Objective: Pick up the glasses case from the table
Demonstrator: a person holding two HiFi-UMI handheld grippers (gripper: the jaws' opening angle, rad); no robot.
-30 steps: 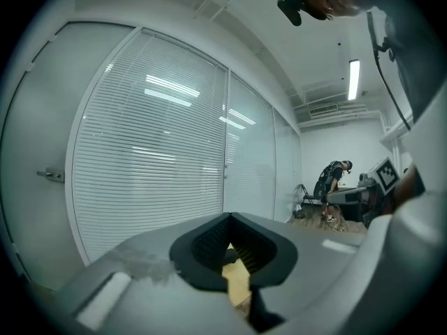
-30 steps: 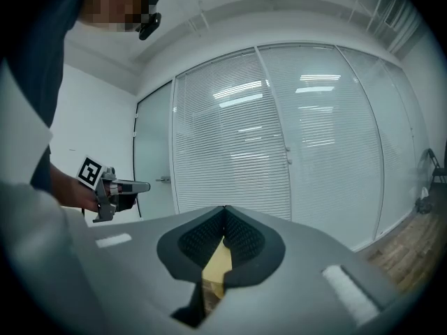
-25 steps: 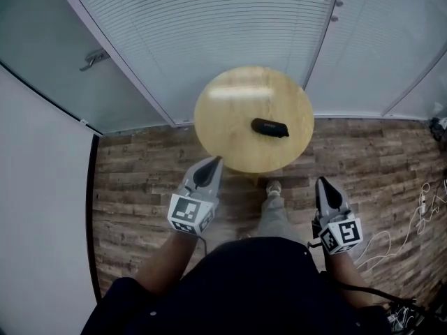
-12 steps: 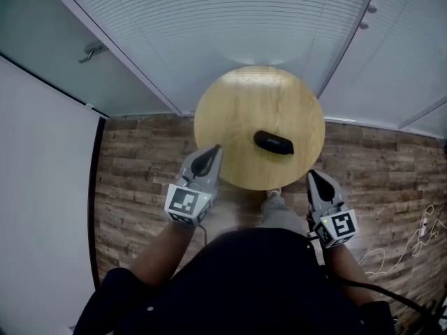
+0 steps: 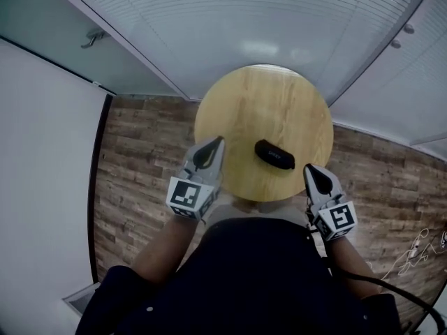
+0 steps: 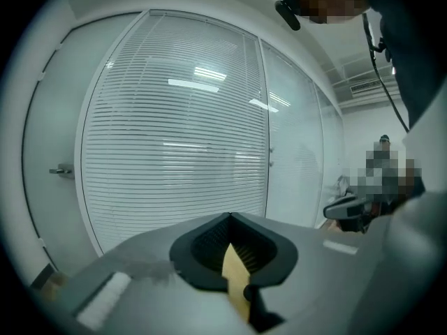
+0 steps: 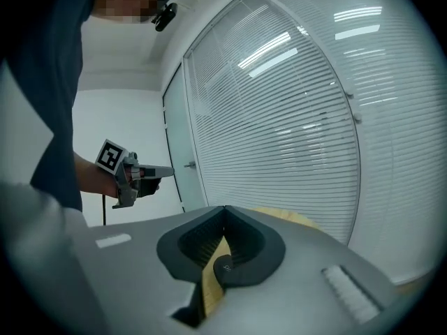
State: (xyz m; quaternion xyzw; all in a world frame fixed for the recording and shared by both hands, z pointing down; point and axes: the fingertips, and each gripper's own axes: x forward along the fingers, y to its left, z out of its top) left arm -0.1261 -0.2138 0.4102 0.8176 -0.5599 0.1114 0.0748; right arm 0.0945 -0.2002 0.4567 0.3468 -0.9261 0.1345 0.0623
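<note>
A round wooden surface (image 5: 260, 110) stands before a wall of slatted blinds (image 5: 244, 19), on plank flooring. The glasses case (image 5: 274, 155) lies flat and alone on it, toward my near edge, so either hand could reach it. My right gripper (image 5: 310, 170) hangs just right of the case at the rim, fingers clenched on nothing. My left gripper (image 5: 214, 145) sits left of the case, a little farther off, fingers likewise pressed together and empty. I judge this the approach: the right is nearer, and its fingers must spread before they can straddle the case.
</note>
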